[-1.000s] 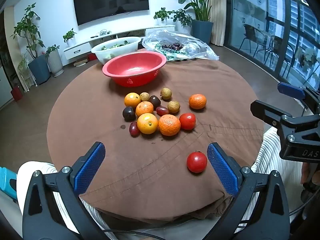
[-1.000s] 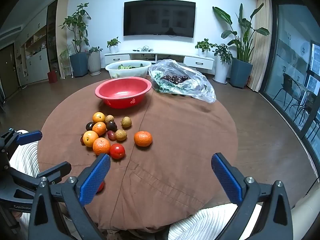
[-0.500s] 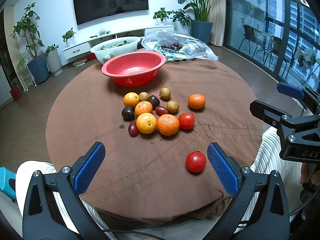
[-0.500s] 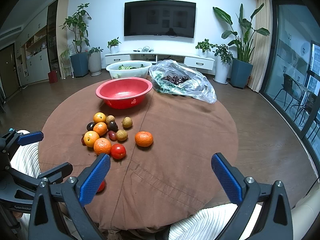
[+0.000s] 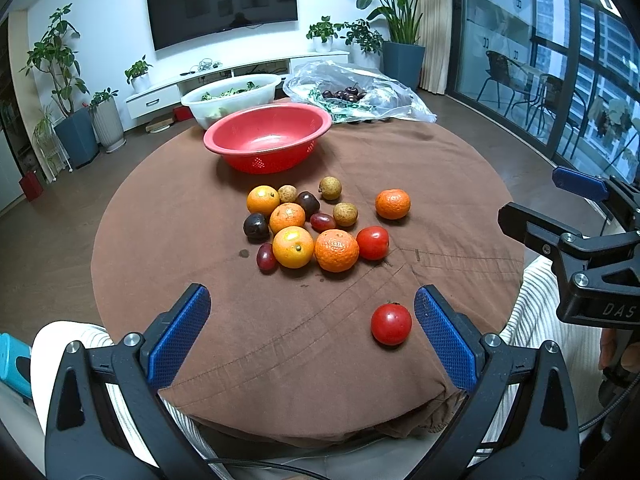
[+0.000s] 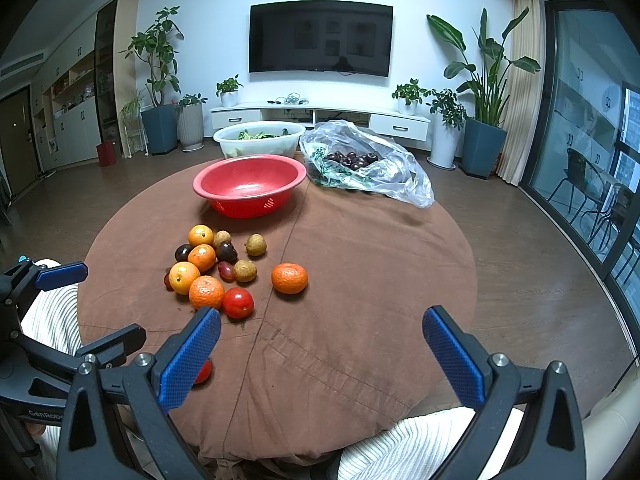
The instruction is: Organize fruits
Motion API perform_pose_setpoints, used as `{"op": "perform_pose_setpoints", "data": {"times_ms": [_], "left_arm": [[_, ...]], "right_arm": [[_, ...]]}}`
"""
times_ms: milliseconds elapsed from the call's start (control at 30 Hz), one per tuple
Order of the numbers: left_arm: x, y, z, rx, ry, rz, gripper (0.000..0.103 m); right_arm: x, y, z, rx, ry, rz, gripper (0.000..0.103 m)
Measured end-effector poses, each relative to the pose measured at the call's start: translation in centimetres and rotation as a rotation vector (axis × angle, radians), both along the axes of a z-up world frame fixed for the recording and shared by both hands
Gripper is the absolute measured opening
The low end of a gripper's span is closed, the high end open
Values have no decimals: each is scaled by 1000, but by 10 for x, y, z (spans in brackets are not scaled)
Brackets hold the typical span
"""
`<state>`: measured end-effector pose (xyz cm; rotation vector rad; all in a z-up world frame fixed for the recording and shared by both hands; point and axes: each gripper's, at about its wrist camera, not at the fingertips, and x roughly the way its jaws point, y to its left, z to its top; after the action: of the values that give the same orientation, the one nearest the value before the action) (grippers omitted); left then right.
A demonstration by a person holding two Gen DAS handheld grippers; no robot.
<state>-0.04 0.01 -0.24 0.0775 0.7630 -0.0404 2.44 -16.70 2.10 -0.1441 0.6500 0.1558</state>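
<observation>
Fruits [image 5: 316,224] lie on brown tablecloth [image 5: 180,208] in living room.

L tool [image 5: 312,334] open nr tomato [image 5: 391,323]

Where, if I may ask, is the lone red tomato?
In the left wrist view, the lone red tomato lies near the brown tablecloth's front edge, beside the open left gripper's right finger.

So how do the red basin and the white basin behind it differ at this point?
The red basin is opaque and looks empty; the white basin is translucent and holds leafy greens. The red basin sits nearer the loose fruit, with small perforations low on its wall; the white basin stands behind it at the table's far edge, partly hidden. Both are round, upright and untouched by either gripper.
</observation>
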Motion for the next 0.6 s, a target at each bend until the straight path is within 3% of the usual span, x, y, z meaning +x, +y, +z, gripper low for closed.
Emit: {"op": "perform_pose_setpoints", "data": {"times_ms": [600], "left_arm": [[0,0,1,-4,0,0,103]], "right_arm": [[-1,2,2,4,1,1,103]]}}
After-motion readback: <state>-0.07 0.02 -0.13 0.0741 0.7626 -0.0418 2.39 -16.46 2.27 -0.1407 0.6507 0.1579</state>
